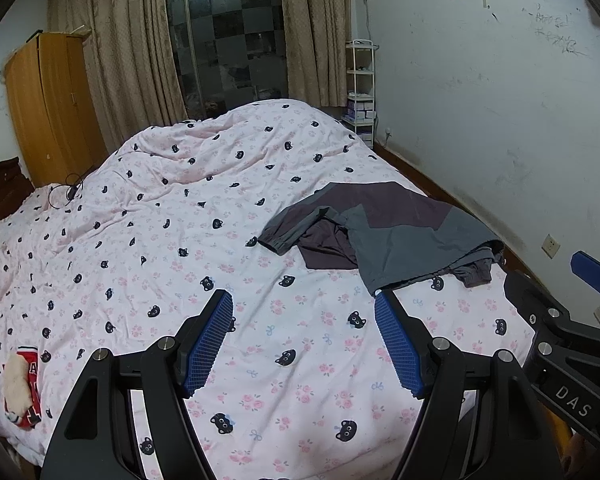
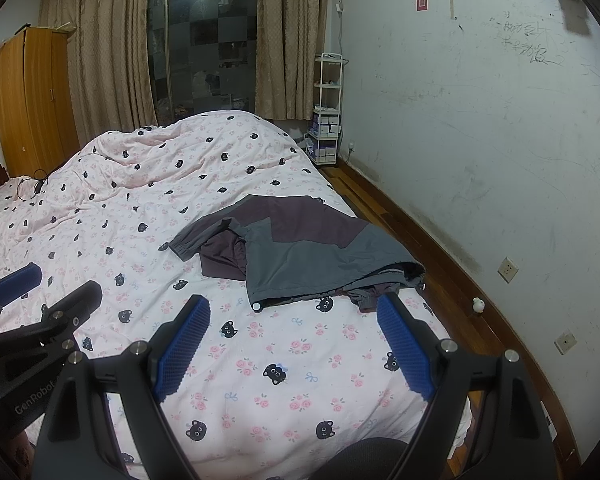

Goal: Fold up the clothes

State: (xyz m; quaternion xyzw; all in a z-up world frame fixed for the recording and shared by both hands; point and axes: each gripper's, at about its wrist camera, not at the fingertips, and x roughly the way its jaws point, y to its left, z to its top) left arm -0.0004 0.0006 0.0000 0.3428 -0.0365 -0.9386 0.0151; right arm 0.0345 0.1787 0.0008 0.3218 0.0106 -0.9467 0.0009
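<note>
A grey and dark purple jacket (image 1: pixel 384 228) lies crumpled on the bed's right side, one sleeve stretched out to the left; the right wrist view has the jacket (image 2: pixel 300 248) ahead of the fingers. My left gripper (image 1: pixel 304 308) hovers open over the pink quilt (image 1: pixel 180 216), short of the jacket, nothing between its blue pads. My right gripper (image 2: pixel 294 320) stands wide open just before the jacket's near hem, holding nothing. The right gripper (image 1: pixel 560 300) shows at the right edge of the left wrist view. At the left edge of the right wrist view sits the left gripper (image 2: pixel 48 284).
A red and white garment (image 1: pixel 22 384) lies at the bed's near left edge. A black cable (image 1: pixel 66 194) rests near the pillows. A wooden wardrobe (image 1: pixel 48 104), curtains and a white shelf rack (image 1: pixel 360 84) stand beyond. The wooden floor (image 2: pixel 440 264) and wall run along the right.
</note>
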